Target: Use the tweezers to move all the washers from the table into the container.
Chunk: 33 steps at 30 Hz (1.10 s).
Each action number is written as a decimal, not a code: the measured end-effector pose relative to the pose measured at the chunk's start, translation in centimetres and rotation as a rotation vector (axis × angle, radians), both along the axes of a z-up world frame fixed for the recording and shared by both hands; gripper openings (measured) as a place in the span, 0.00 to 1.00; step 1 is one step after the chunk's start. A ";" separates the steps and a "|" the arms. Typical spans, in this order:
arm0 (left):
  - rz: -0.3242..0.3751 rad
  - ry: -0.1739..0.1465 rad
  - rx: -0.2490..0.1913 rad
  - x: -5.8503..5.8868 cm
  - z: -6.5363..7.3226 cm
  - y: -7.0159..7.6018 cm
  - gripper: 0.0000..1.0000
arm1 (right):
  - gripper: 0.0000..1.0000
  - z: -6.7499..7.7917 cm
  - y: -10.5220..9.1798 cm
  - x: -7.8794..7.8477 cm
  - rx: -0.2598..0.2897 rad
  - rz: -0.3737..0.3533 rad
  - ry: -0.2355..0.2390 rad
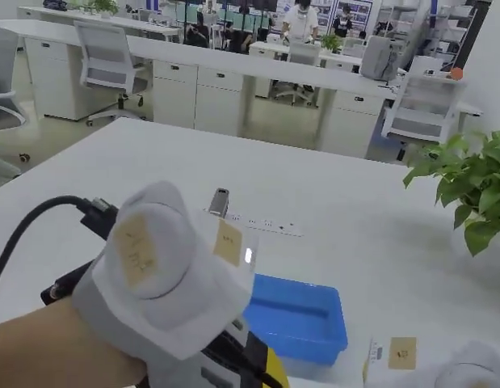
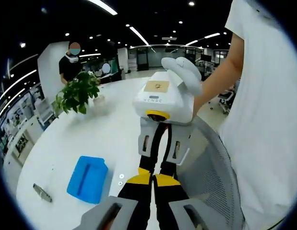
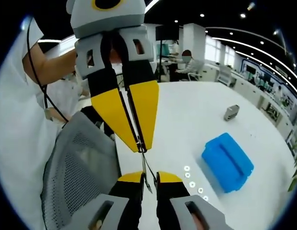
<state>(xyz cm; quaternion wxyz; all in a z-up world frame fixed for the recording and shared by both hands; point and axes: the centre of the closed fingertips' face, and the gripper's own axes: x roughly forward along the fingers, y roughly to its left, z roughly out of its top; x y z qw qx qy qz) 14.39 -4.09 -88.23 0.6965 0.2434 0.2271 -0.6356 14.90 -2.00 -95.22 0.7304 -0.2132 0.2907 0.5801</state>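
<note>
Lining up the tweezers (image 3: 146, 167), I'd guess: left gripper (image 3: 141, 149) had its fingers pressed shut on them, right gripper (image 3: 149, 179) nearly closed round the tip, grip unclear. Washers (image 3: 189, 176) sat near the desk (image 3: 196, 120) edge, beside the blue container (image 3: 227, 160).

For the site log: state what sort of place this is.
Most likely an open-plan office or lab floor: long rows of white desks with drawer units, a wheeled office chair, people at workstations at the back, and a potted plant.
</note>
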 end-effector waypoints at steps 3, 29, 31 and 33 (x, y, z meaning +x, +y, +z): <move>0.000 -0.005 0.000 -0.2 -0.2 0.2 0.00 | 0.06 -0.1 0.3 -0.2 0.004 -0.001 0.014; 0.934 -0.043 -0.374 3.9 -3.1 9.7 0.49 | 0.03 -1.0 0.5 6.6 0.087 -0.213 -0.038; 0.975 -0.022 -0.428 3.7 -3.3 10.0 0.54 | 0.03 -1.1 0.6 7.2 0.098 -0.224 -0.035; 1.028 0.005 -0.446 3.6 -3.9 10.7 0.59 | 0.03 -1.3 0.7 7.8 0.111 -0.241 -0.027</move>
